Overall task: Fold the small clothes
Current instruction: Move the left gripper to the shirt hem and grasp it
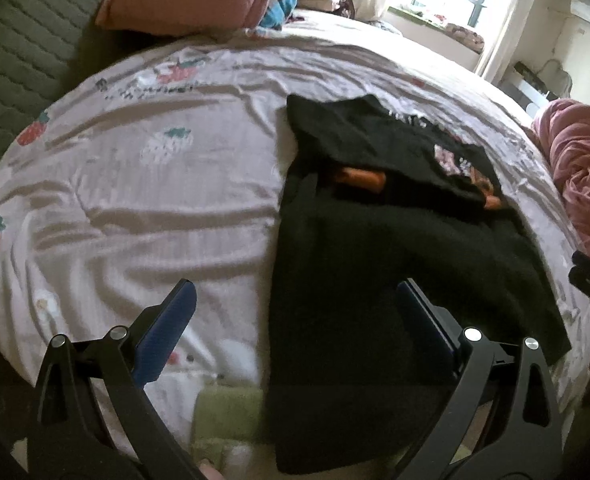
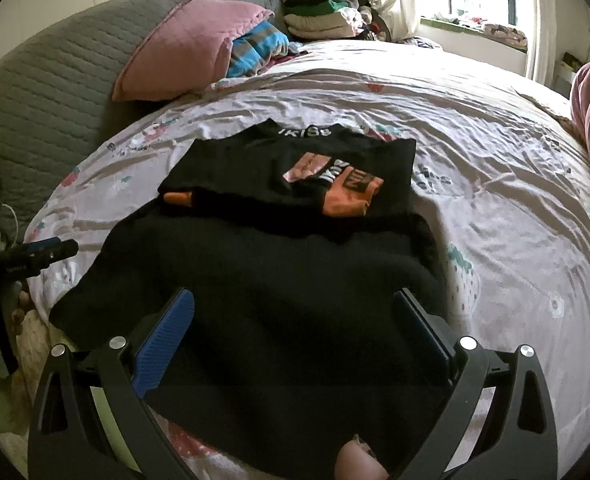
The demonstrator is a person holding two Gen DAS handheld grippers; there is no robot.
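Right gripper [image 2: 293,320] nearest work: jaws wide apart, empty, hovering over near half of black garment [image 2: 255,300], centred on it.
Left gripper [image 1: 295,312] also spread wide, empty; straddles garment's left edge [image 1: 275,280], left finger over bare bedsheet [image 1: 135,200], right finger over cloth.
Garment on bed, long axis running near to far; near hem at bed edge.
Far end: folded-over part with orange print [image 2: 347,192].
Beyond: pink pillow [image 2: 187,52], clothes pile [image 2: 319,16] by window.
Judgement: near hem is likely next pick, both grippers equally placed.
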